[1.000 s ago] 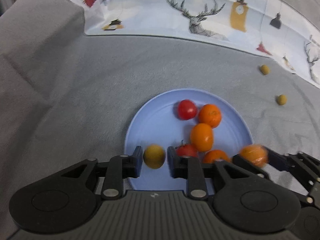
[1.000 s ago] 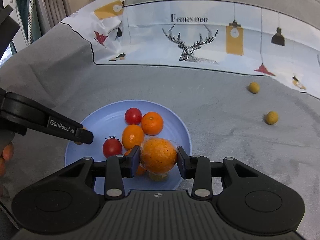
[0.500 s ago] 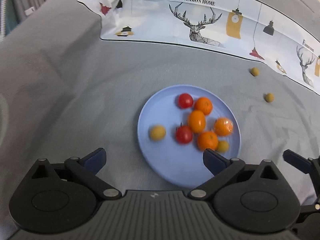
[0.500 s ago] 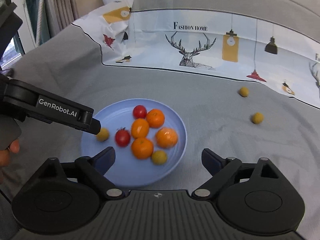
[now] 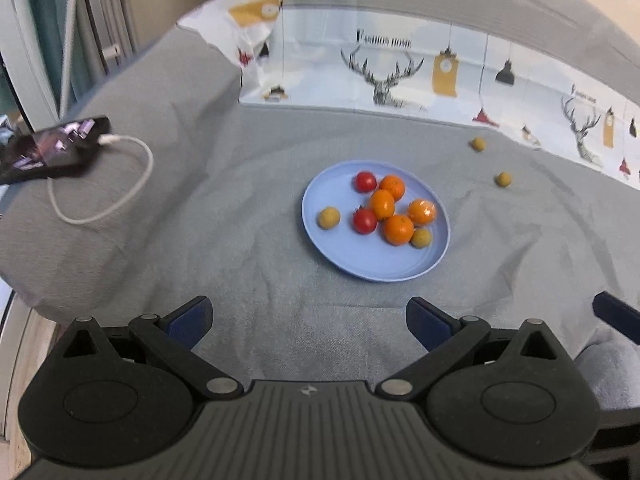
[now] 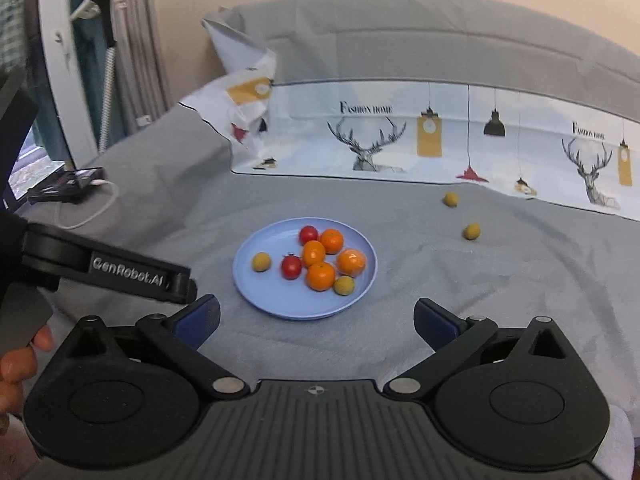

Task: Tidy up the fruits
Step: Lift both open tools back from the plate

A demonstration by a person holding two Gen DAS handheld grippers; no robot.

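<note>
Both claws, left (image 5: 308,322) and right (image 6: 316,322), gape empty, jaws just spread, above the woven grey cloth (image 5: 248,208) where a smooth round pale-blue plate (image 5: 360,264) holds glossy fruit.

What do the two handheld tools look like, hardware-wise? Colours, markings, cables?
Both match: the left tool and right tool have a ribbed dark grey body, black linkage arms with silver pivot pins, round black side housings and blue-padded fingers. Seen side-on from the right wrist camera, the left tool carries white "GenRobot.AI" lettering. No cables show on either. No sleeve is visible.
</note>
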